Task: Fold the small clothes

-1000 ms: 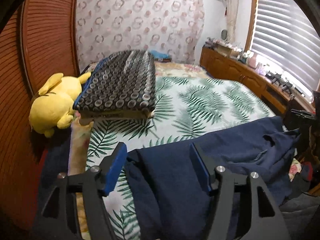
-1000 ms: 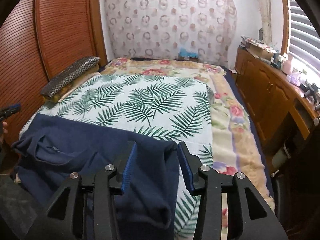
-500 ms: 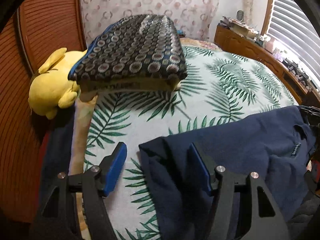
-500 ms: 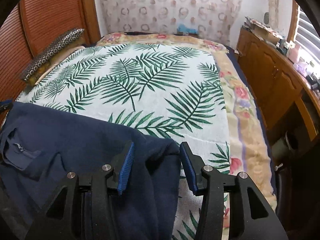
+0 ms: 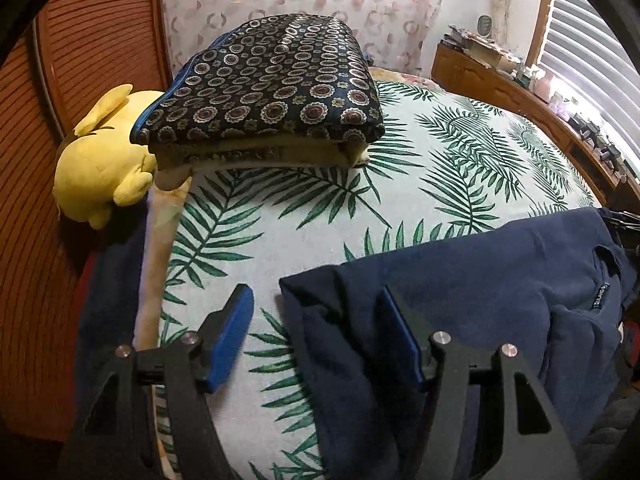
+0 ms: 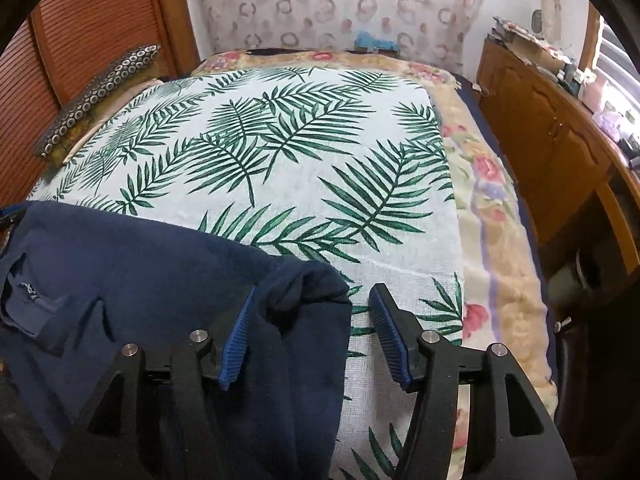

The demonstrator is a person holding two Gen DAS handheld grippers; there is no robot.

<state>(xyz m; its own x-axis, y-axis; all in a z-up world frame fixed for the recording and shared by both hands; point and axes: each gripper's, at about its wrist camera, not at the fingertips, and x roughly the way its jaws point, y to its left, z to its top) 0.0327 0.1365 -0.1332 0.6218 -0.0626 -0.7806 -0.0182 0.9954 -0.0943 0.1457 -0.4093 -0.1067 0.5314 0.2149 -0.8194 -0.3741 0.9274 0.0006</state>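
Both tools are sitting wide apart, gripping nothing: the left tool (image 5: pixel 316 336) is straddling one corner of the navy shirt (image 5: pixel 480 280), the right tool (image 6: pixel 308 332) the other corner (image 6: pixel 304 292). The shirt is lying across the bed's (image 6: pixel 320 160) near edge; beyond, a folded blanket (image 5: pixel 272 80) and yellow plush (image 5: pixel 100 168) are resting.
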